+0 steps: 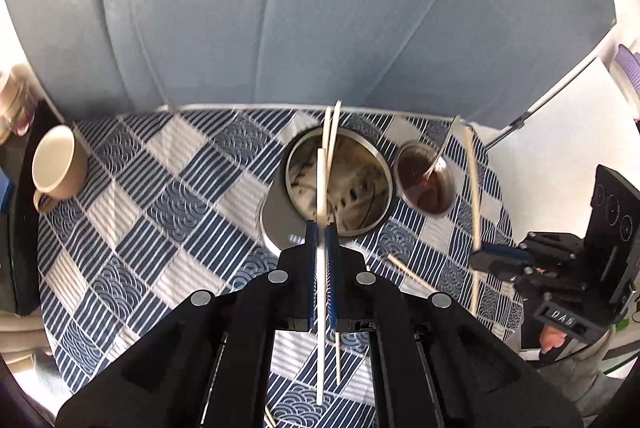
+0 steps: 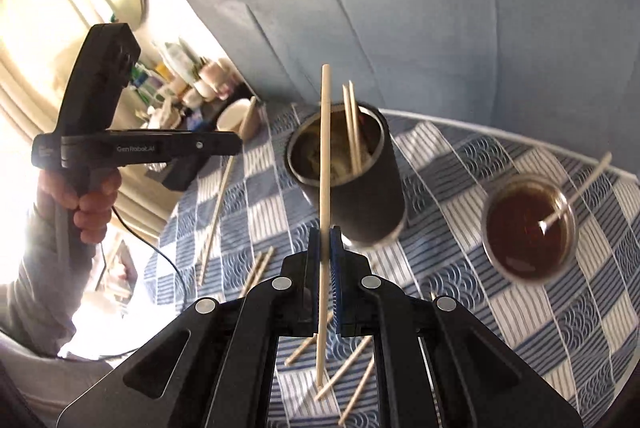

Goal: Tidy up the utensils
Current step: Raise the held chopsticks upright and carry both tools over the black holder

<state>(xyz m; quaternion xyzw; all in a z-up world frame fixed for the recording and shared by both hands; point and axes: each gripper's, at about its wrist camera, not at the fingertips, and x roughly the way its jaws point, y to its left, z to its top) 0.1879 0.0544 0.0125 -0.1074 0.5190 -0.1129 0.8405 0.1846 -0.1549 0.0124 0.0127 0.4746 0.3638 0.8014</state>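
My left gripper is shut on a pale chopstick held upright, just in front of the dark metal-lined cup. Two chopsticks stand in that cup. My right gripper is shut on another chopstick, also near the cup. In the left wrist view the right gripper shows at the right with its chopstick. In the right wrist view the left gripper shows at the left with its chopstick. Several loose chopsticks lie on the checked cloth.
A small glass bowl of brown liquid with a spoon stands right of the cup. A beige mug lies at the table's left edge. A blue padded wall backs the round table. Bottles clutter a far shelf.
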